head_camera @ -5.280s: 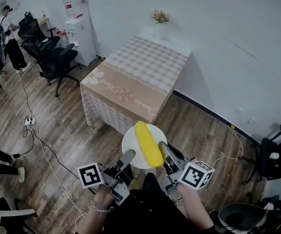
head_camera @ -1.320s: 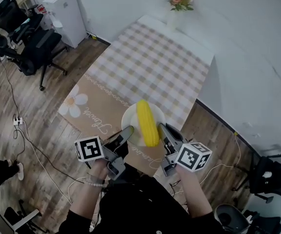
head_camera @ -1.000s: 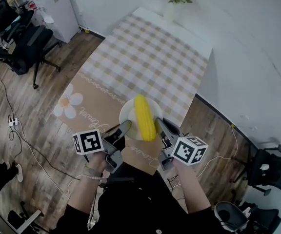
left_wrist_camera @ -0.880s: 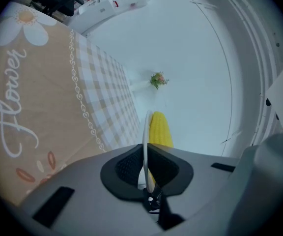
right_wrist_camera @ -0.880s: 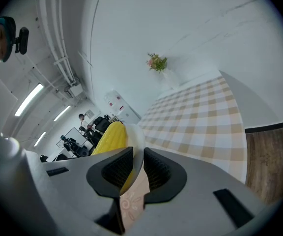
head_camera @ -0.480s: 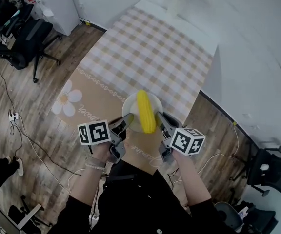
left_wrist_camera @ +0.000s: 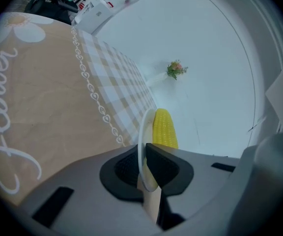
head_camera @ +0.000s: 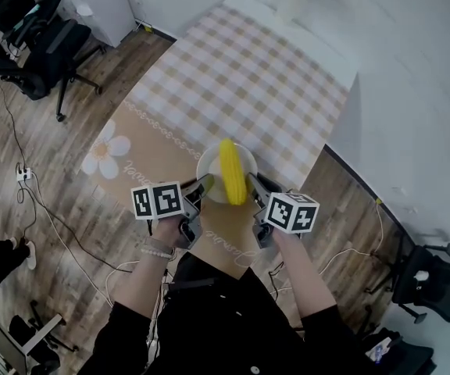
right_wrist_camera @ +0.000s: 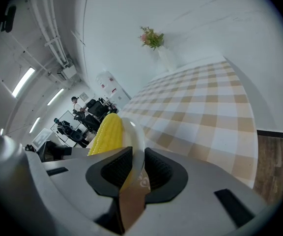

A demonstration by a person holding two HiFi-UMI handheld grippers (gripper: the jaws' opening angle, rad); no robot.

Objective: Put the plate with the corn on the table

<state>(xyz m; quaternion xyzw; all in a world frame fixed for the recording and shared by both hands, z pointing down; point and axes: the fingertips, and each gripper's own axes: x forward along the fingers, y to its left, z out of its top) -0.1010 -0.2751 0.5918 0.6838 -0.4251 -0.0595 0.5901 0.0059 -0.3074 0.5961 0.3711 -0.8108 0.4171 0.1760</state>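
One white plate (head_camera: 206,169), one cob of corn (head_camera: 230,170) lying on it, two grippers. The plate's over the near, tan end of the one table (head_camera: 233,76); touching the cloth or not, can't tell. Left gripper (head_camera: 204,184) is clamped on the plate's left rim, right gripper (head_camera: 255,183) pinches the right rim, though its jaws have just been easing wider

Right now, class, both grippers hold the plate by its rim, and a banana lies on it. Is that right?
Not quite: what lies on the plate is corn, not a banana, as the head view shows. The left gripper and right gripper do hold the plate by its rim. The right one's jaws have just been opening a little, with the rim between them.
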